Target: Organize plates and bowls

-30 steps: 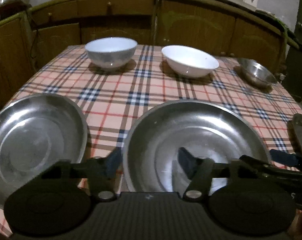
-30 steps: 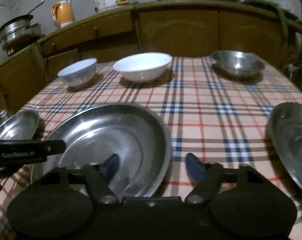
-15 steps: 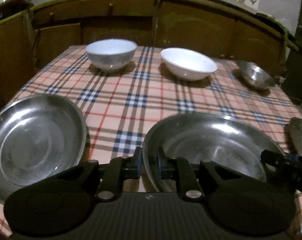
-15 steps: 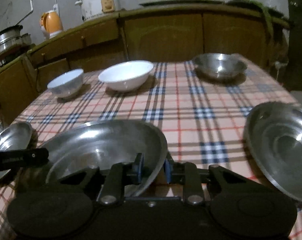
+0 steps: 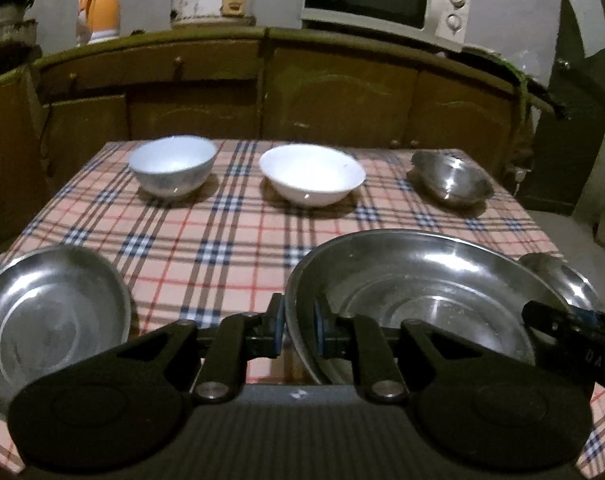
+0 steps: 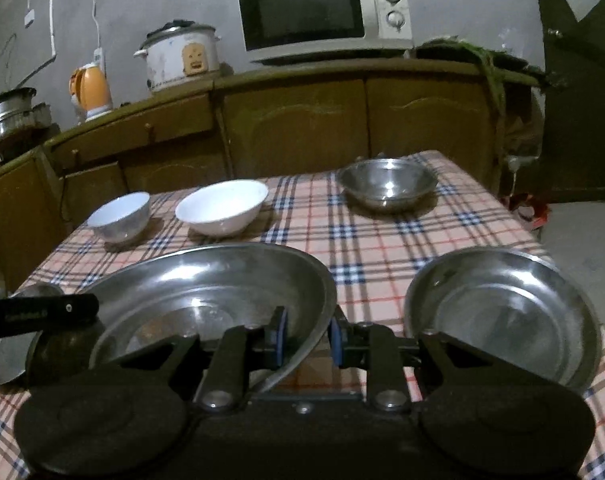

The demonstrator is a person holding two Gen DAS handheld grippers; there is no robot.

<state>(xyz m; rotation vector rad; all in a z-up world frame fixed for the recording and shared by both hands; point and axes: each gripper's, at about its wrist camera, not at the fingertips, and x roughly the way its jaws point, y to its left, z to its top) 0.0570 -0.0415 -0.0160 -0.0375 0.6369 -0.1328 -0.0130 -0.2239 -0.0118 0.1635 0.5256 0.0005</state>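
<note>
Large steel plate (image 5: 422, 280) gripped at opposite rims by both grippers, above the checked tablecloth (image 5: 230, 240).

The left gripper (image 5: 298, 330) clamps the plate's left rim; the right gripper (image 6: 306, 336) clamps its right rim, plate tilted and raised off the cloth. One smaller steel plate (image 5: 50, 320) lies at the left, another (image 6: 506, 316) at the right. Far side: steel bowl (image 6: 386, 184), white bowl (image 5: 312, 176), bluish bowl (image 5: 172, 166), well apart.

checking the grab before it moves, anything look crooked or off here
The big steel plate is tilted: the left gripper and right gripper pinch opposite rims, near edge raised off the checked tablecloth. Nothing looks spilled or damaged.
</note>
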